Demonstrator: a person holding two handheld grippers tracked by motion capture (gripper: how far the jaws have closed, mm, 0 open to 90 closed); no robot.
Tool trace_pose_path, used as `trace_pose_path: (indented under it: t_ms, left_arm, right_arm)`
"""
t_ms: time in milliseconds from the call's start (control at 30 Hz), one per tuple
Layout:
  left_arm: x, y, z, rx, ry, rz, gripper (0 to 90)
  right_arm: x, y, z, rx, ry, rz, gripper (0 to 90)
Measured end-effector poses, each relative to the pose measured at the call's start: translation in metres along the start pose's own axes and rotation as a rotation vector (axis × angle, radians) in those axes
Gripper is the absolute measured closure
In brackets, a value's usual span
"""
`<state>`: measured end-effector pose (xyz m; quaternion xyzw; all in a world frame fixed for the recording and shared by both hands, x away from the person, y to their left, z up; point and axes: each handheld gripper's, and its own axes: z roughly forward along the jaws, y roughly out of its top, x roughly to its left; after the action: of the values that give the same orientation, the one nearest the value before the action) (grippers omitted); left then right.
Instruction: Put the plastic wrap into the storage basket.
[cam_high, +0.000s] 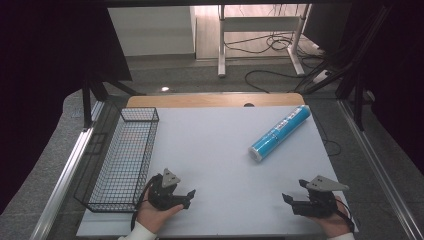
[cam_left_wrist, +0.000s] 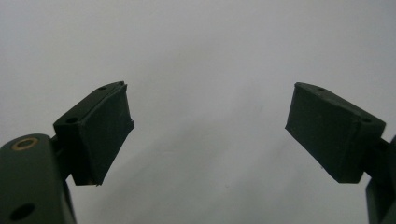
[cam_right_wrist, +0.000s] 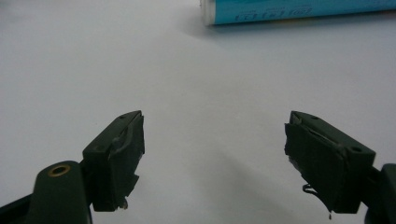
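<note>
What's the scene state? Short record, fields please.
table: white top
tube: blue, lying on its side, far right of the table, untouched
basket: black wire, on the left edge of the table, nothing seen inside
left gripper: open, nothing between the jaws, near the basket's near end
right gripper: open, nothing between the jaws, near right corner, tube ahead of it
contact: neither gripper touches the tube or the basket

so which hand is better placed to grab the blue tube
Right, probably. The right tongs are open and empty, with the tube on their side of the table and ahead in their own view. The left tongs, also open, sit by the basket.
</note>
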<state>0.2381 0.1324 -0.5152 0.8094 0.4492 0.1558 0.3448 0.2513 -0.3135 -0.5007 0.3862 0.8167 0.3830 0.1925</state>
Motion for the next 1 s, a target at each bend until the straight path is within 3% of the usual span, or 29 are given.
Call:
trace_pose_path:
  t_ms: [667, 833, 900, 1000]
  left_arm:
    - [0.001, -0.005, -0.002, 0.016, 0.020, 0.011, 14.0]
    - [0.001, -0.005, -0.002, 0.017, 0.025, 0.009, 13.8]
    - [0.001, -0.006, -0.002, 0.017, 0.027, 0.011, 13.8]
    - [0.002, -0.009, -0.004, 0.021, 0.030, 0.008, 13.8]
  right_arm:
    - [-0.002, 0.010, 0.004, 0.013, 0.038, -0.007, 26.5]
    - [-0.007, 0.023, 0.001, 0.021, 0.019, 0.001, 27.4]
    - [-0.014, 0.036, -0.001, 0.021, 0.008, 0.017, 31.4]
    - [-0.026, 0.053, -0.002, 0.041, 0.009, -0.004, 41.8]
